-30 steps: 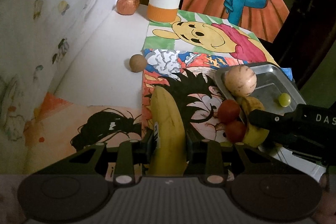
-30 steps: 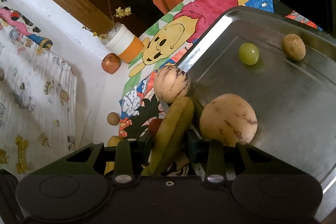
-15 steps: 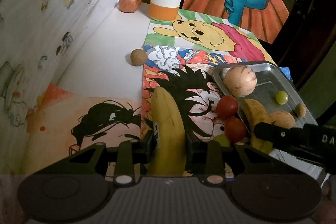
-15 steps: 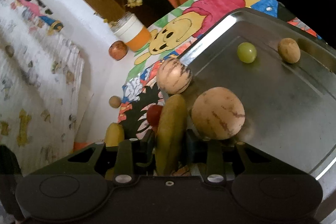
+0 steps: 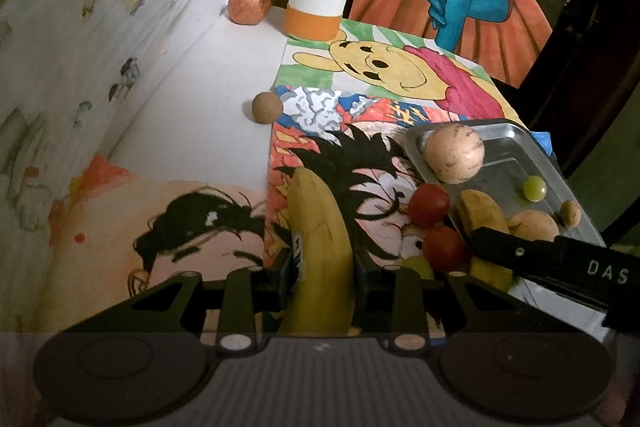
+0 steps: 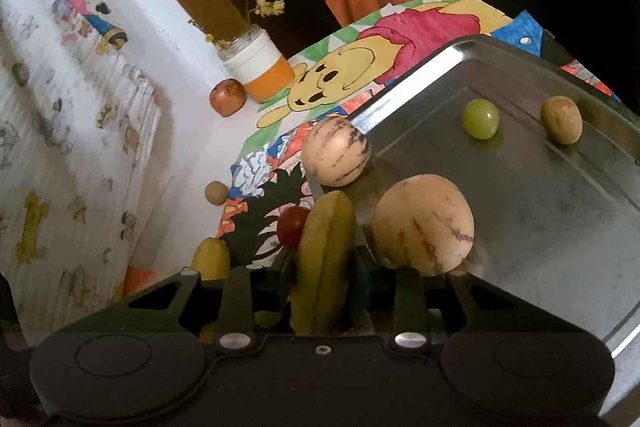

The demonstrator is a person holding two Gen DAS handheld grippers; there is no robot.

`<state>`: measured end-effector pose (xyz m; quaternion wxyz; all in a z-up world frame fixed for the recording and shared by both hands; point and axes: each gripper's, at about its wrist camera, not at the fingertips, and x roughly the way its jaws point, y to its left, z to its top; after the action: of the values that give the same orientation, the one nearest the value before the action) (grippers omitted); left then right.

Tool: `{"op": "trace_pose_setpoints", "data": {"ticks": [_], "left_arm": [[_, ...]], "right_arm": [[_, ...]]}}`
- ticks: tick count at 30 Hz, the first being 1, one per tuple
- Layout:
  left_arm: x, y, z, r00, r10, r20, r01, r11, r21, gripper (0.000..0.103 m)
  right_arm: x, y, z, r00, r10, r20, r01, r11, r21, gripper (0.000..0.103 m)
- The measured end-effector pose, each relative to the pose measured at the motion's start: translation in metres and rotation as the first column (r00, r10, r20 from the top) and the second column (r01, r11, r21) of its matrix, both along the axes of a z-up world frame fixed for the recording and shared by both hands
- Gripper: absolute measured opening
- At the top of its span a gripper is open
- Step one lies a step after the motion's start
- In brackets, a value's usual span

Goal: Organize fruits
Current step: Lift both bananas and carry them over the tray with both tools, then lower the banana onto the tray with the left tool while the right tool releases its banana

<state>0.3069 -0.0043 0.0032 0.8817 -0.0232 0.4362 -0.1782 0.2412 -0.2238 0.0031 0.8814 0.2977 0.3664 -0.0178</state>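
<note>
Left gripper (image 5: 322,281): closed around a ripe banana (image 5: 318,239), pads pressing both its sides; the fruit points toward 12 o'clock over the cartoon-printed cloth (image 5: 384,87).
Right gripper (image 6: 322,281): its jaws have just been closing, and they clamp a greener banana (image 6: 326,255) between them, tip toward 12 o'clock, at the near-left edge of the steel tray (image 6: 540,211).
Tray contents: two pale striped melons (image 6: 424,225), one at the tray's 9 o'clock rim, one just beside the right-held banana; a green grape (image 6: 481,118) and a small brown fruit (image 6: 561,119) lie toward 1 o'clock.
Loose fruit: two red tomatoes (image 5: 430,205) sit on the cloth touching the tray's left edge; a brown ball-like fruit (image 5: 267,107) at 11 o'clock and an apple (image 5: 249,5) beside the jar (image 5: 319,7) are well apart from the tray.
Step in hand: likely setting the right-held banana into the tray while the left waits with its own.
Next move: probably calls for lowering the greener banana flat into bare tray space clear of the near melon, then releasing; nudging that melon could roll it.
</note>
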Motion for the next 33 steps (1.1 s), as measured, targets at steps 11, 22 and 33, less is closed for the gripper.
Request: {"op": "trace_pose_setpoints", "data": {"ticks": [11,22,33], "left_arm": [[-0.045,0.000,0.008,0.998,0.061,-0.036,-0.063,0.996,-0.065,0.035],[-0.089,-0.012,0.013,0.993,0.114,-0.039,-0.118,0.987,-0.105,0.035],[-0.093,-0.061,0.034,0.995,0.087,0.051,-0.078,0.985,-0.157,0.035]], "right_arm": [[-0.041,-0.009,-0.001,0.996,0.088,-0.008,-0.086,0.986,0.141,0.034],[-0.090,-0.036,0.015,0.996,0.072,0.048,-0.080,0.979,0.186,0.034],[-0.117,-0.085,0.029,0.991,-0.032,0.133,0.006,0.981,0.196,0.034]]}}
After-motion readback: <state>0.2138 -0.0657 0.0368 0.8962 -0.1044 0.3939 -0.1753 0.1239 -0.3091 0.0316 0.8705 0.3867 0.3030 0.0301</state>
